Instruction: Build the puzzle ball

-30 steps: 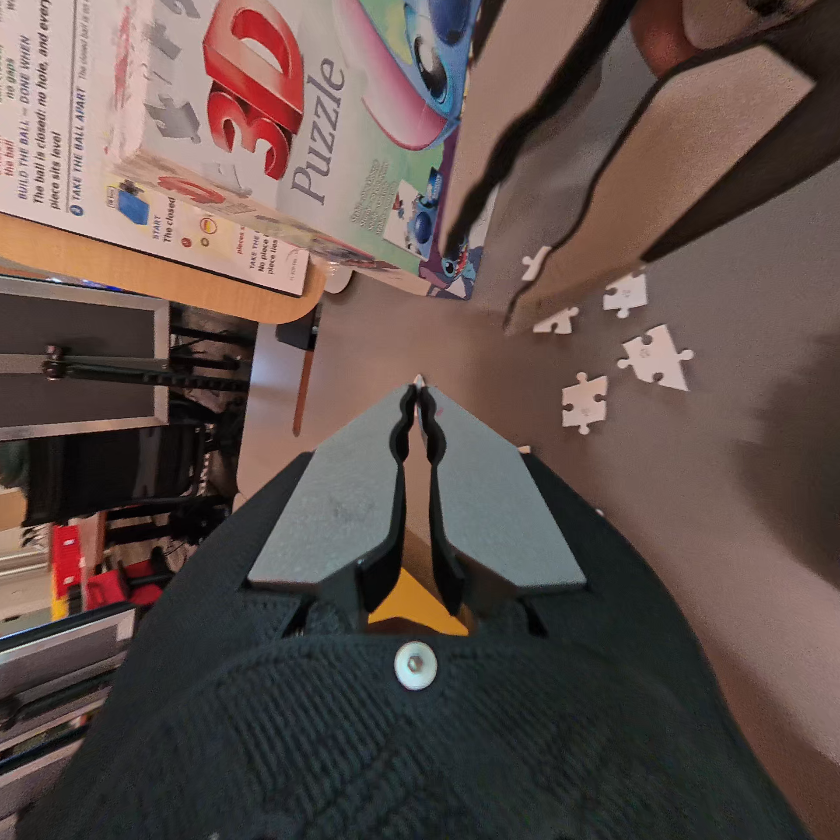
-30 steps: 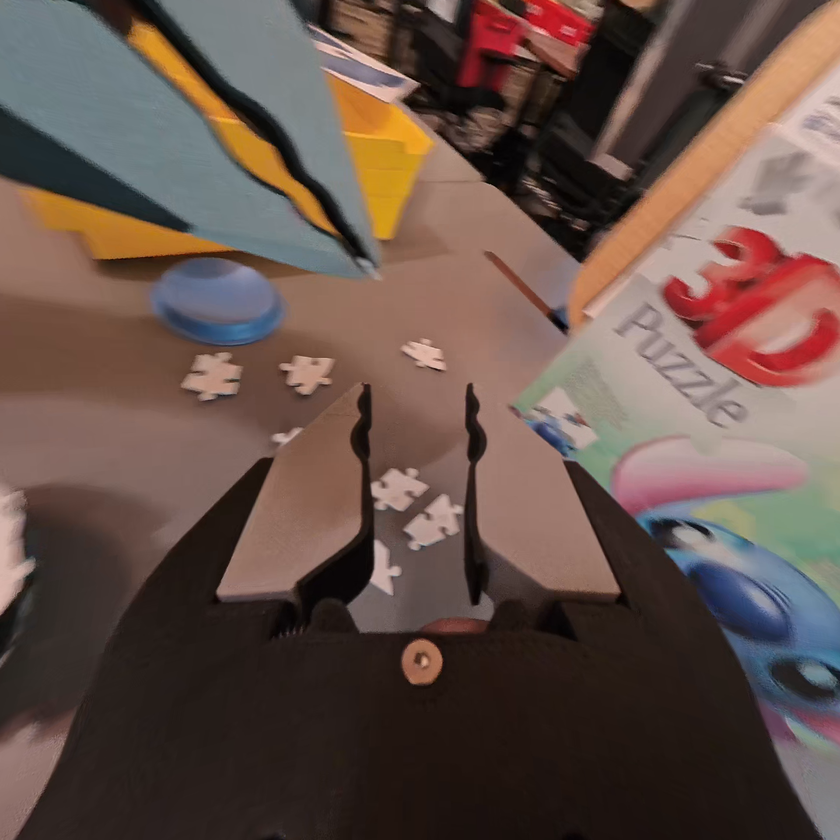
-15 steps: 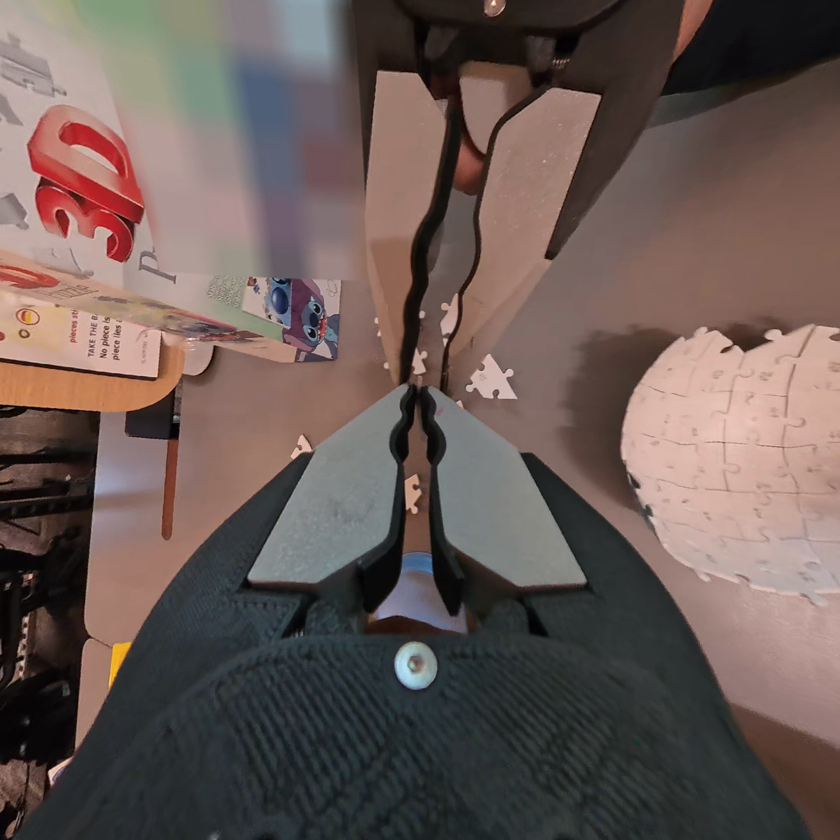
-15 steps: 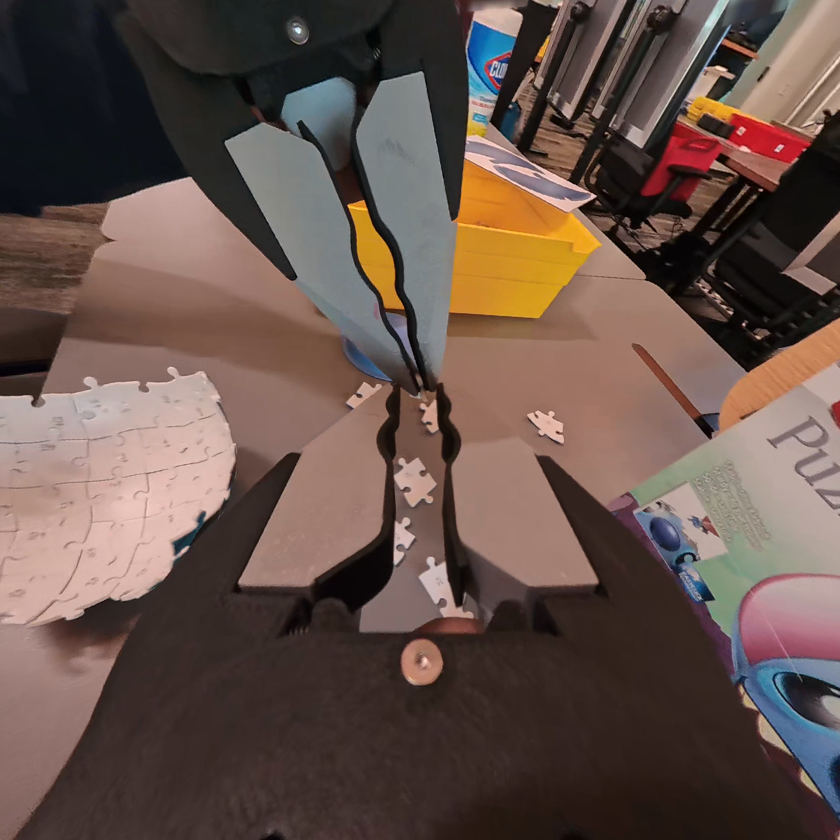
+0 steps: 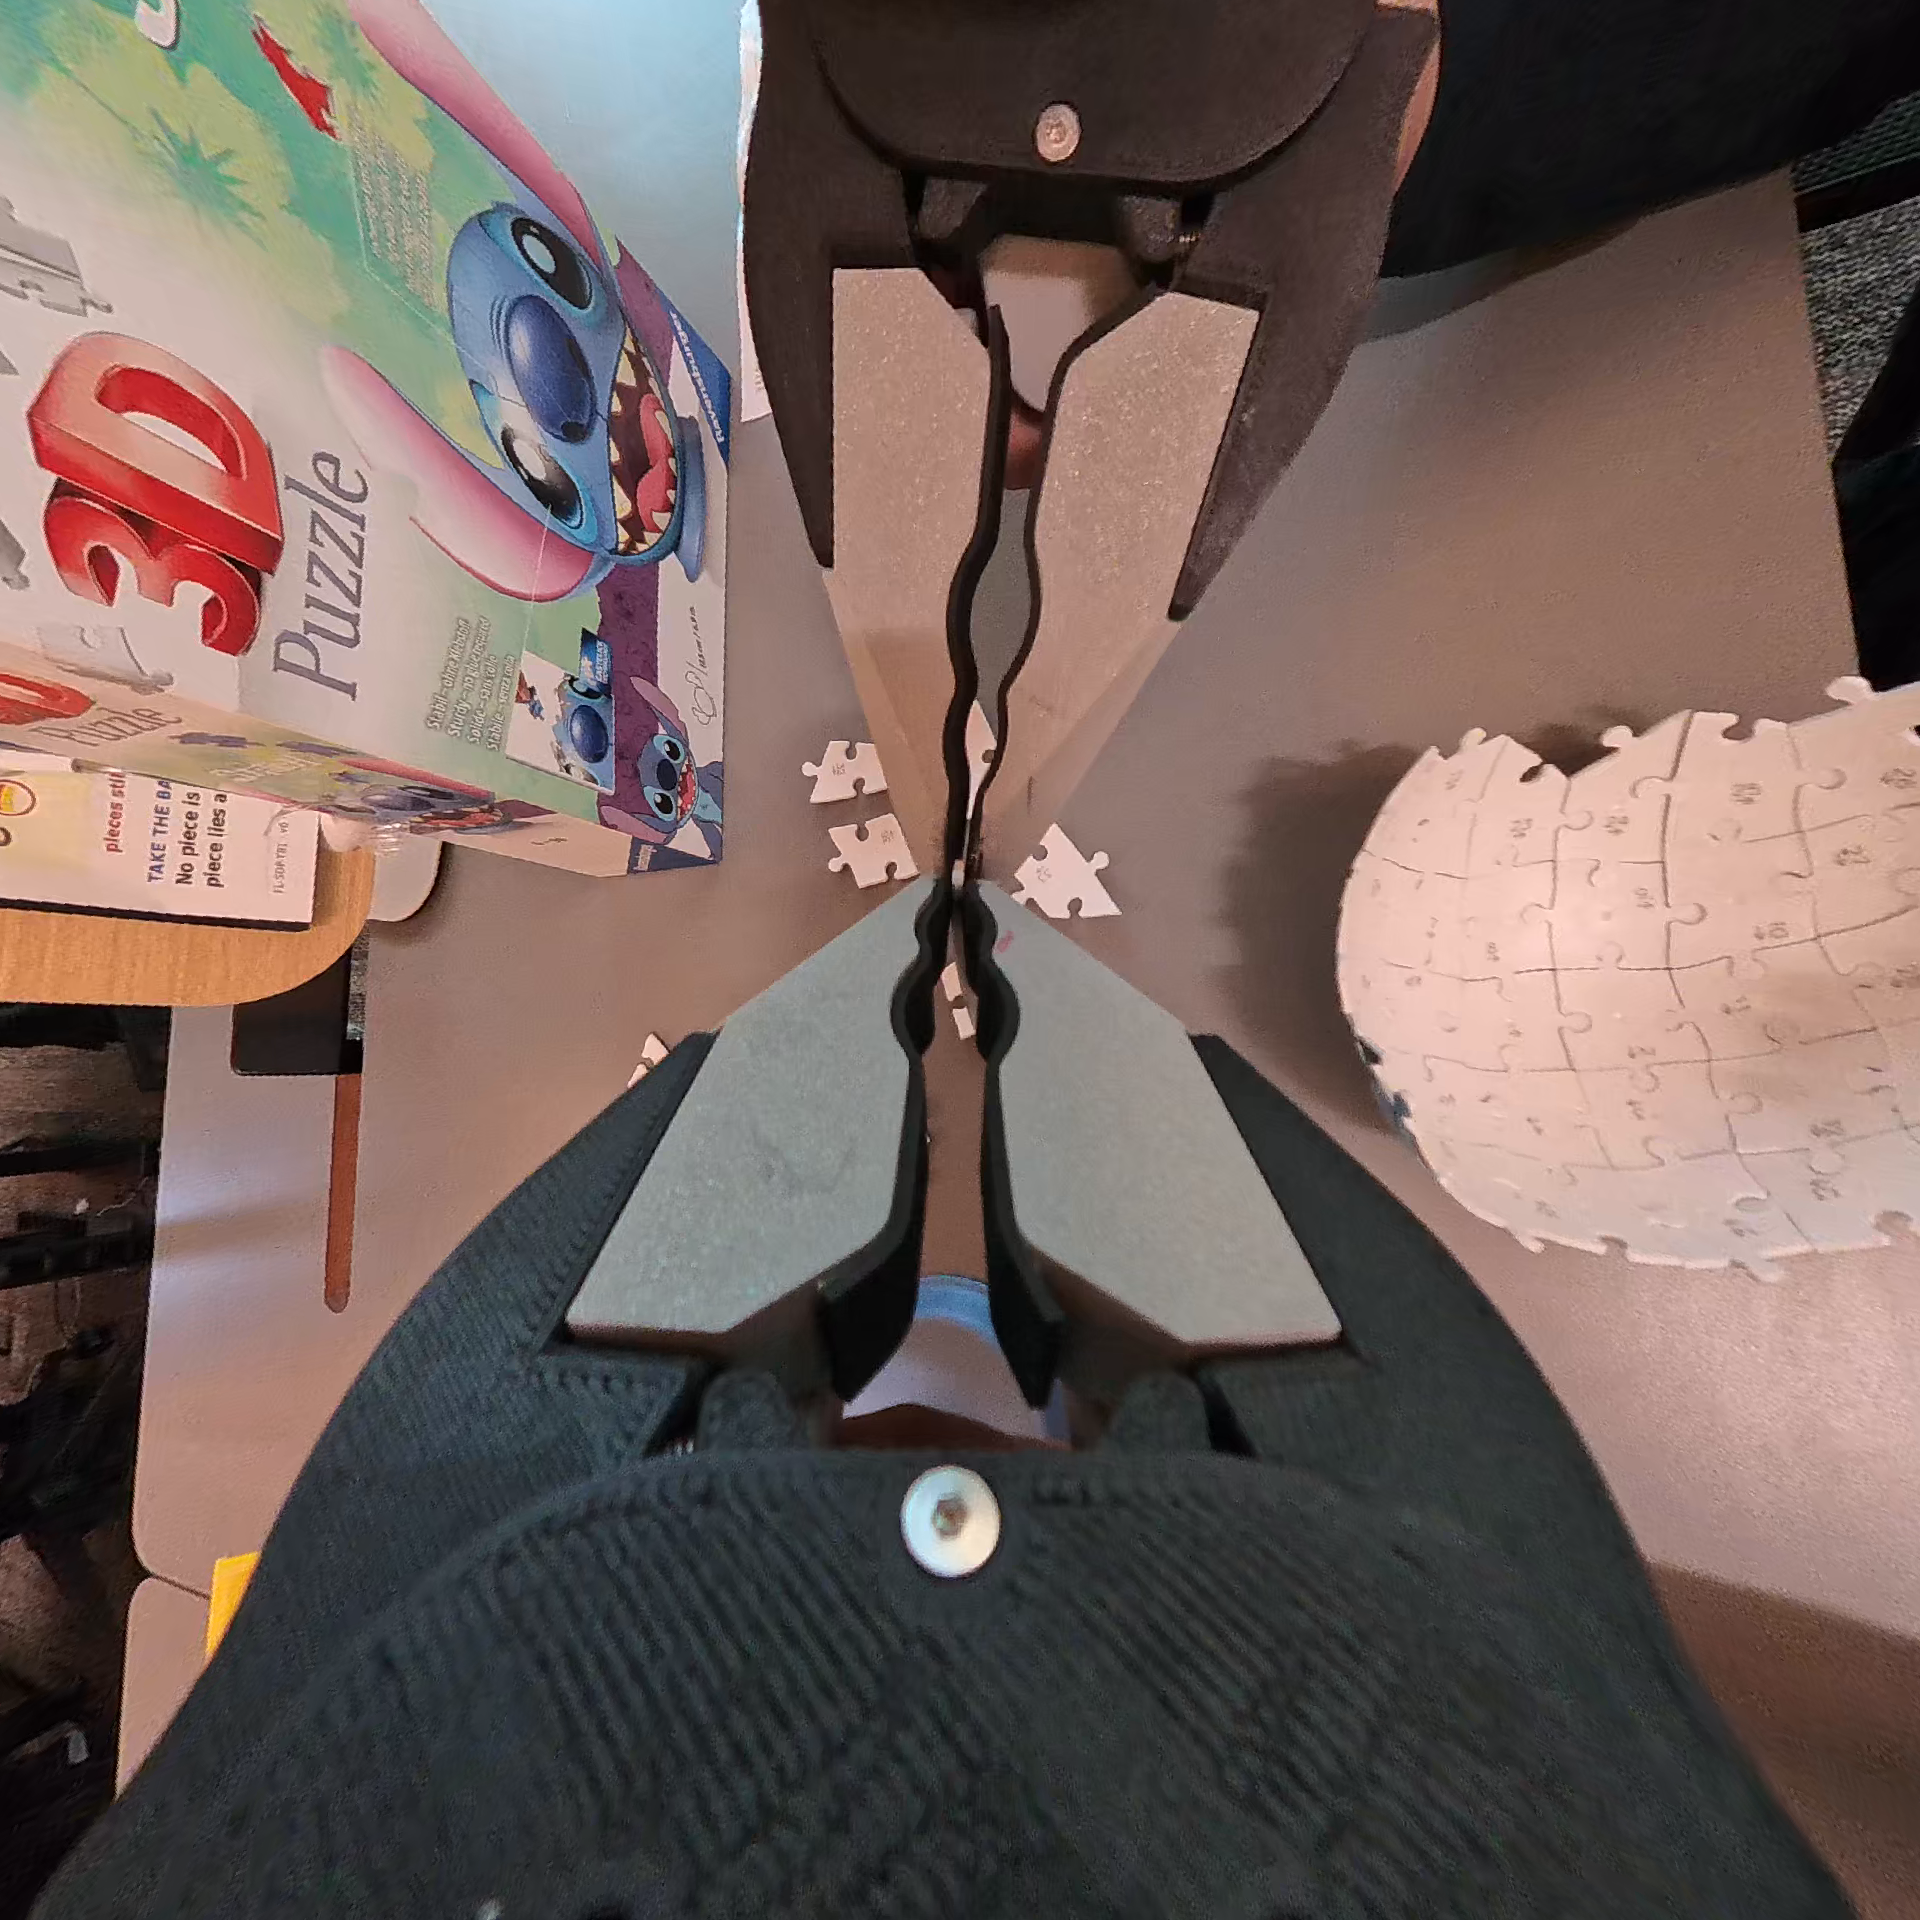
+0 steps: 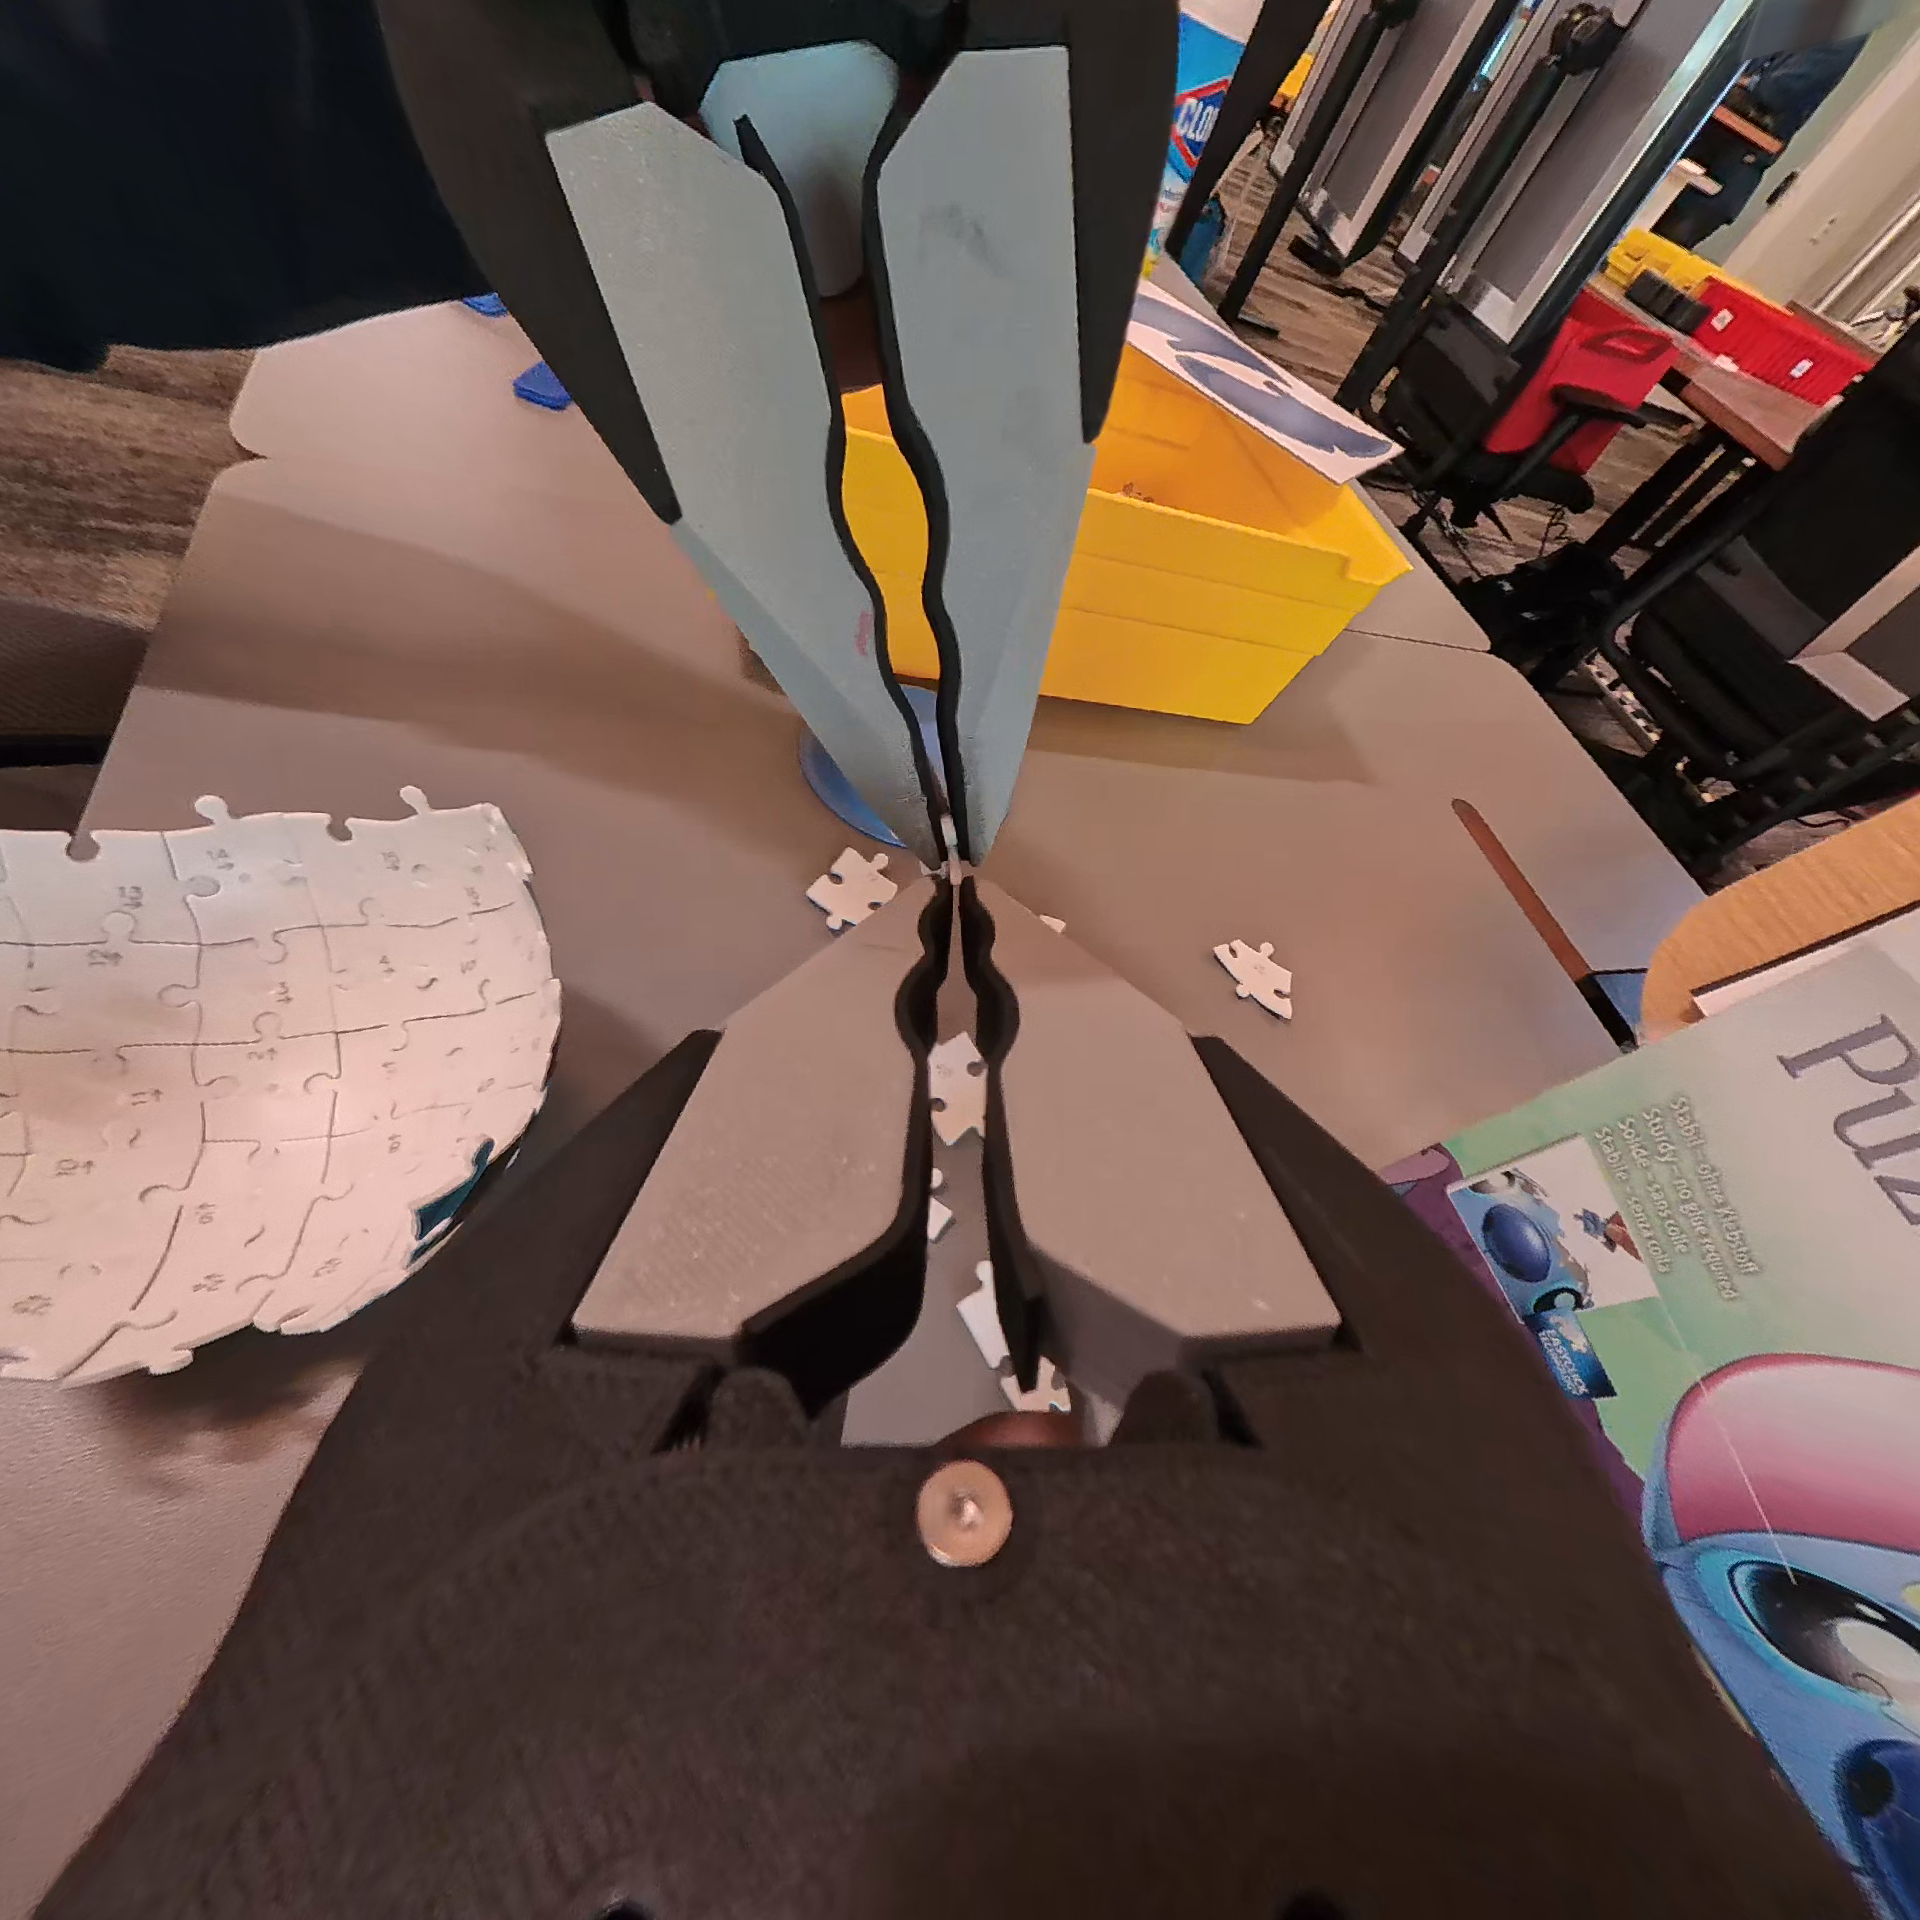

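A grey bench [image 5: 1558,468] carries the half-built white puzzle ball shell [image 5: 1662,987] near one edge. Above scattered white loose pieces [image 5: 871,844], the left gripper [image 5: 954,899] and right gripper [image 6: 954,894] meet tip to tip, both clenched on one small white puzzle piece [image 6: 949,847] between them.

Each camera rides on the back of its own gripper and looks forward along the two fingers, close above the grey table [image 5: 1351,499]. The two face each other head-on: the left gripper [image 5: 954,896] has the right gripper [image 5: 966,847] straight ahead, tip to tip, and the right one's view mirrors that. Both take in the half-built puzzle ball [image 5: 1662,987], the loose pieces [image 5: 871,847] and the puzzle box [image 5: 343,447]. Only the right camera sees the yellow bin [image 6: 1195,592] and the room beyond.
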A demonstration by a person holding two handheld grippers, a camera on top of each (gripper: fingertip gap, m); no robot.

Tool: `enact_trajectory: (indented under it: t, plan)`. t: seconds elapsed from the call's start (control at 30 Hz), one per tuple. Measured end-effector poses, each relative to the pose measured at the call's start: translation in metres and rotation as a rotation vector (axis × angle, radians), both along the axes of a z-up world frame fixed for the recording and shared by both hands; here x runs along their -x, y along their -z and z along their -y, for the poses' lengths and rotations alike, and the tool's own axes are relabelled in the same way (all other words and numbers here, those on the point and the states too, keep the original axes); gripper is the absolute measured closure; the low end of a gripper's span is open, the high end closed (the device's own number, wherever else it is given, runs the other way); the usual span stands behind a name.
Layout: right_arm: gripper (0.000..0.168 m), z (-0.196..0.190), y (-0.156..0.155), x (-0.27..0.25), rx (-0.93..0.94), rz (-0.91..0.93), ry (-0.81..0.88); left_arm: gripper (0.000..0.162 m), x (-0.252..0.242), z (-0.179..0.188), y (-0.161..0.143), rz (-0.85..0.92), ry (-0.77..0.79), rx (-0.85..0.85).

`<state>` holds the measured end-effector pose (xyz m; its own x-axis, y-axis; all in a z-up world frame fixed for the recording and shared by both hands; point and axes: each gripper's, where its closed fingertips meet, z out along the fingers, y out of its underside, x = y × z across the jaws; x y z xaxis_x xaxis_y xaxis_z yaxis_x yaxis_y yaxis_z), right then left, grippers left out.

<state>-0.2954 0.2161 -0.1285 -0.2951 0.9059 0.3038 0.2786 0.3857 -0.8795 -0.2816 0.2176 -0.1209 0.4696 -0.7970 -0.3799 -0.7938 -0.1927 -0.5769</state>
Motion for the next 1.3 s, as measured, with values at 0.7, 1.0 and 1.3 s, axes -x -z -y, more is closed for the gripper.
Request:
enact_trajectory:
  t: [0.7, 1.0, 1.3]
  plan:
    - [0.168, -0.008, -0.003, -0.004, 0.029, 0.012, 0.038, 0.150, 0.004, -0.003, 0.002, 0.029, -0.036, 0.032]
    - [0.168, -0.014, -0.006, -0.005, 0.061, -0.001, 0.052, 0.146, 0.016, -0.006, 0.002, 0.072, -0.101, 0.026]
    - [0.168, -0.010, 0.000, -0.003, 0.113, 0.024, 0.025, 0.162, 0.017, -0.006, 0.006, 0.118, -0.120, 0.055]
